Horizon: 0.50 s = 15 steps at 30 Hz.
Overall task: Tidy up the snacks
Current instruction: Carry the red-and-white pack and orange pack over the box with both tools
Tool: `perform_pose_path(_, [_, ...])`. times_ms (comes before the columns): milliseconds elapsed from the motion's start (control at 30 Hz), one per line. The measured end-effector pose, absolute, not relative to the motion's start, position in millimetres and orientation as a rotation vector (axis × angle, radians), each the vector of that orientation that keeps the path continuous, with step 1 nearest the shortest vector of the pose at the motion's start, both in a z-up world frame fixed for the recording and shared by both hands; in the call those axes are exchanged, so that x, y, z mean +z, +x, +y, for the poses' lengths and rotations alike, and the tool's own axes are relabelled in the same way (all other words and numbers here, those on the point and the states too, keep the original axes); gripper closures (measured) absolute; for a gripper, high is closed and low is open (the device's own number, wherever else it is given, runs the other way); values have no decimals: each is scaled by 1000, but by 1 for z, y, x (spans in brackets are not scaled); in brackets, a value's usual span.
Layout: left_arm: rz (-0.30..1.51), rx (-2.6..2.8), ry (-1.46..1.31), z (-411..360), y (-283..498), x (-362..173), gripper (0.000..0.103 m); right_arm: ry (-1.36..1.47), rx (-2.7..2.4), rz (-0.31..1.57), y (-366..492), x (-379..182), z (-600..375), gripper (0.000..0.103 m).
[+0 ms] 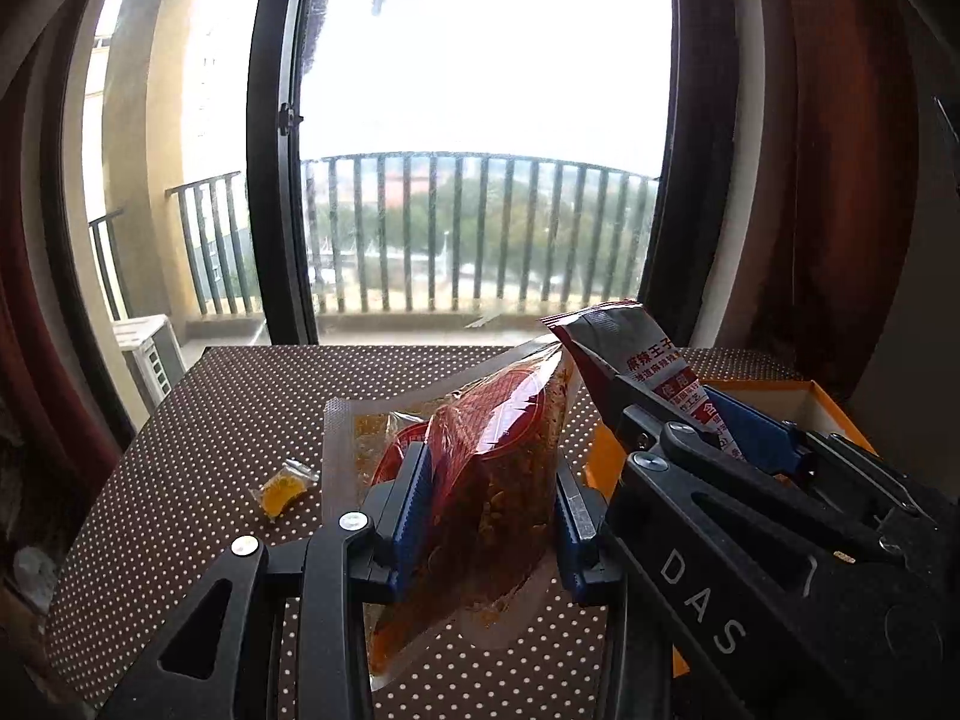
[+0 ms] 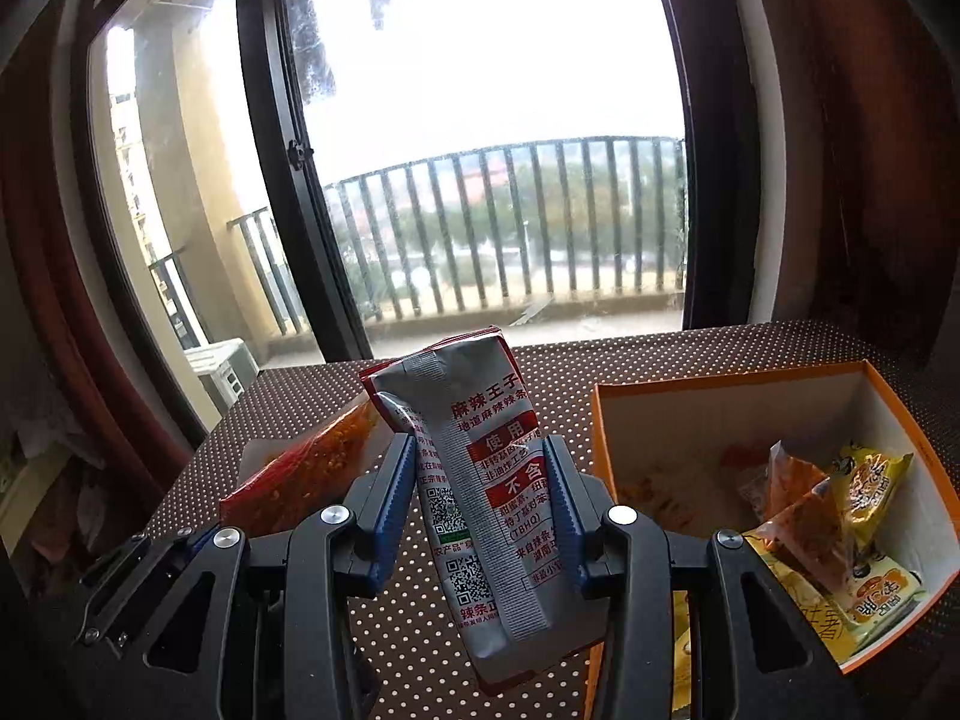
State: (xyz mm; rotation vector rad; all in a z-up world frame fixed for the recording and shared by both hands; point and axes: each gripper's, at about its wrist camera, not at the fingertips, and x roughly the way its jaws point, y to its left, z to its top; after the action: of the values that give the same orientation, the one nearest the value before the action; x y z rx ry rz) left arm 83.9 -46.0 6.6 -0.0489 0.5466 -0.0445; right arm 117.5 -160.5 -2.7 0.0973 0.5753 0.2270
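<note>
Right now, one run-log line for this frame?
left gripper: shut on clear red pouch | right gripper: shut on silver packet | orange box: holds snacks | loose candy: on table

Both wrist cameras sit close behind their fingers, side by side, angled slightly down across the dotted tablecloth toward the balcony window, sharing the orange box, with the left view also catching the right gripper.
</note>
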Motion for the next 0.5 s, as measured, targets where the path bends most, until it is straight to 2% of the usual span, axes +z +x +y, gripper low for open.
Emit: perform_pose_path(500, [525, -206, -8, -97, 111, 6, 66, 143, 108, 521, 123, 8, -221, 57])
